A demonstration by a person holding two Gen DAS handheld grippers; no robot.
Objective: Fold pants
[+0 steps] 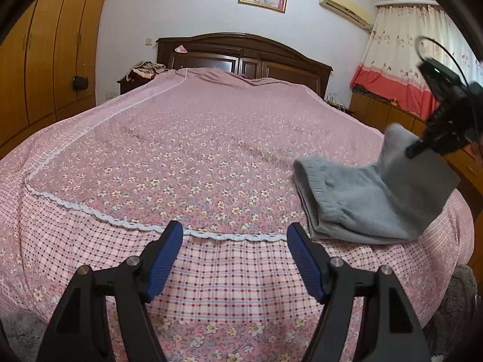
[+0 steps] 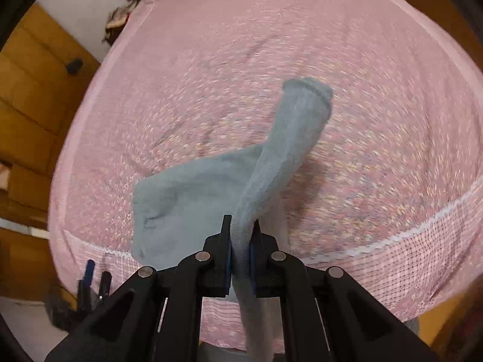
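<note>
Small grey pants (image 1: 359, 199) lie near the right front corner of the pink floral bed (image 1: 181, 157), waistband toward the left. In the left wrist view my right gripper (image 1: 412, 152) reaches down from the upper right and lifts one grey leg off the bed. In the right wrist view my right gripper (image 2: 241, 226) is shut on that leg of the pants (image 2: 283, 147), whose cuff hangs ahead of the jaws while the rest rests on the bed (image 2: 211, 60). My left gripper (image 1: 235, 232) stands open over the bed's front edge, left of the pants, holding nothing.
A dark wooden headboard (image 1: 244, 54) stands at the far end. Wooden wardrobes (image 1: 45, 54) line the left wall. A low cabinet (image 1: 380, 111) and curtains (image 1: 404, 60) are on the right. My left gripper (image 2: 93, 280) shows at the lower left of the right wrist view.
</note>
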